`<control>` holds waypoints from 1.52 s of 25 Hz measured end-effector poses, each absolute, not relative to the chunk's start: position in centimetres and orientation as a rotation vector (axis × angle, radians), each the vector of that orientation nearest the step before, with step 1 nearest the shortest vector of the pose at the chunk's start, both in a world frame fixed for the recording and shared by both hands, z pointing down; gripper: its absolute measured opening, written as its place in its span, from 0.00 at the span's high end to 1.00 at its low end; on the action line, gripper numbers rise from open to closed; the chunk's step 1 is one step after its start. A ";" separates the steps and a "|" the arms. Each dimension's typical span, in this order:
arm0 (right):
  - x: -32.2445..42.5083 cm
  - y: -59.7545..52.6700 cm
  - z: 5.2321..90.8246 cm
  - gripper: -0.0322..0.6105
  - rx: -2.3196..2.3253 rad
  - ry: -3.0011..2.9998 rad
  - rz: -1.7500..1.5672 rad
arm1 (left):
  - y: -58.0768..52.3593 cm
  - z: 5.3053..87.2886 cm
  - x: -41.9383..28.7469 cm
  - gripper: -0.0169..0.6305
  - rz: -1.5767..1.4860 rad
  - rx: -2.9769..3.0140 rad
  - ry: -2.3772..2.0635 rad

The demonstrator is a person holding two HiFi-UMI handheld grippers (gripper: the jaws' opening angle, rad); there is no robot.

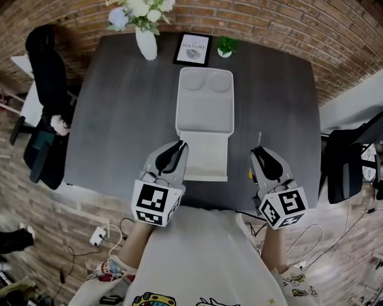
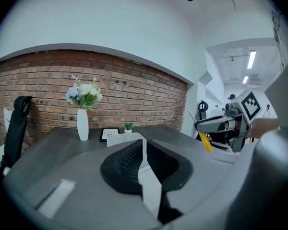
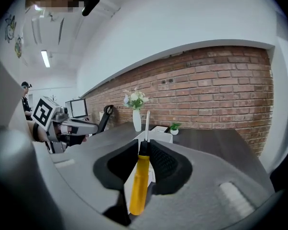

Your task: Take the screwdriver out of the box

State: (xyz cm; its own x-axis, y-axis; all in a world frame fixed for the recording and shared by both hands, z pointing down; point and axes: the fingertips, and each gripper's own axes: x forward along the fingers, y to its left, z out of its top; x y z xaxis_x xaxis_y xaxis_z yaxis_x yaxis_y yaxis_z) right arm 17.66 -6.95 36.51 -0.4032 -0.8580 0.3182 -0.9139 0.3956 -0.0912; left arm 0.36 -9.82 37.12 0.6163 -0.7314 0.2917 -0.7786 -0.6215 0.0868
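We find the right gripper point(image 3: 145, 145) clamped on the screwdriver point(image 3: 138, 183). In the right gripper view both pads press on the black collar at the front of the yellow handle. The handle runs back between the jaws toward the camera, and the metal shaft projects past the tips. In the head view this gripper is near the front edge of the table point(image 1: 115, 120), to the right of the box point(image 1: 204, 116) and apart from it. The screwdriver is therefore outside the box and clear of the table surface, with its shaft pointing away from us toward the brick wall point(image 1: 274, 11). The left gripper point(image 2: 144, 143) grasps nothing. In the left gripper view its jaws stand close together, and only a narrow slit remains between the pads. Through that slit we see white box material lying beyond the jaws. In the head view the left gripper lies at the box's near left corner. The white box rests open in the middle of the dark table, its long axis running away from us. Behind it stand a vase point(image 1: 147, 43) of flowers, a framed print point(image 1: 193, 48) and a small plant point(image 1: 226, 45). A black chair point(image 1: 45, 75) stands at the table's left side.
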 end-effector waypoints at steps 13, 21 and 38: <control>17.6 -7.3 36.0 0.83 1.614 -2.453 0.333 | -10.6 36.8 -0.3 0.97 0.311 2.629 -1.234; 17.1 -7.4 35.9 0.83 1.593 -2.454 0.320 | -10.4 37.1 -0.9 0.97 0.308 2.613 -1.240; 16.7 -7.4 35.9 0.83 1.572 -2.456 0.324 | -10.5 37.3 -1.3 0.96 0.311 2.603 -1.251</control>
